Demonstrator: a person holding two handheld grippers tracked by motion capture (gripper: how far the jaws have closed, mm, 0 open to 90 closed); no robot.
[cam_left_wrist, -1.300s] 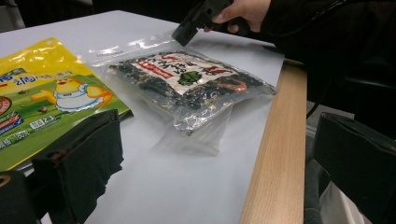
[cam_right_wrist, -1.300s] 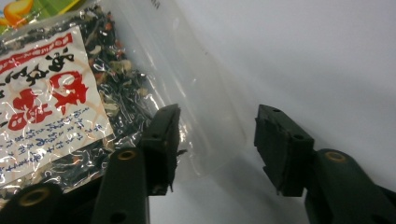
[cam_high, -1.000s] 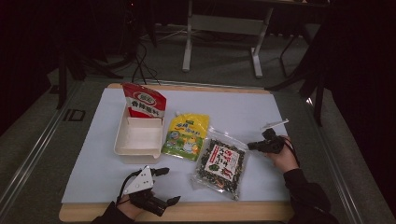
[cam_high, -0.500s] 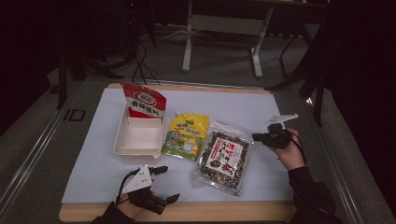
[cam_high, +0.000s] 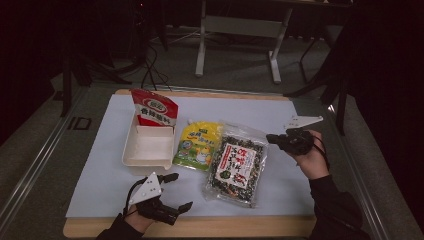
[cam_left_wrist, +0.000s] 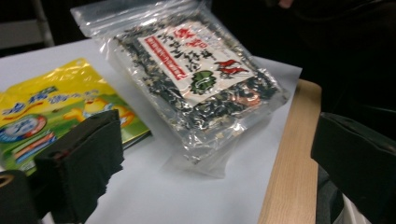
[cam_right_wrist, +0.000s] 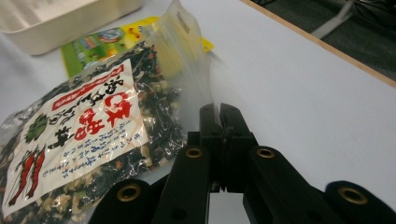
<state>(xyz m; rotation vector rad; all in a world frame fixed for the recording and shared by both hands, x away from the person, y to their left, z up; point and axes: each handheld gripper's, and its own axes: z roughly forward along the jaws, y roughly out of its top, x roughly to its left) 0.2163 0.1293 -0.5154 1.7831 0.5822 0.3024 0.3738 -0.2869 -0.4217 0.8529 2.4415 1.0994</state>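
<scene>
Nearest me, my left gripper (cam_high: 177, 192) hovers low over the white sheet (cam_high: 100, 170) by the table's wooden front edge (cam_high: 200, 227), its jaws spread wide and holding nothing. In the left gripper view those black, matte, blocky jaws stand far apart, with bare sheet between them and the seaweed bag (cam_left_wrist: 201, 79) well ahead.

That bag is the thing in hand. It is a clear, crinkly plastic pouch (cam_high: 236, 164) of dark flakes with a white and red label, lying flat on the sheet right of centre. My right gripper (cam_high: 274, 138) has its jaws clenched on the bag's far right corner; in the right gripper view the two black jaws meet on the transparent film (cam_right_wrist: 196, 60), which is pulled up into a thin, glossy flap.

Just left of the bag, touching or slightly under its edge, lies a yellow and green packet (cam_high: 197, 145), smooth and shiny and flat. Beyond that sits a white rectangular tray (cam_high: 131, 152), shallow, with plain hard walls. A red pouch (cam_high: 154, 108) leans upright at the tray's far end.

Farther back the table ends at a pale wooden rim. Behind it a grey metal frame (cam_high: 237, 25) stands on a dark floor.
</scene>
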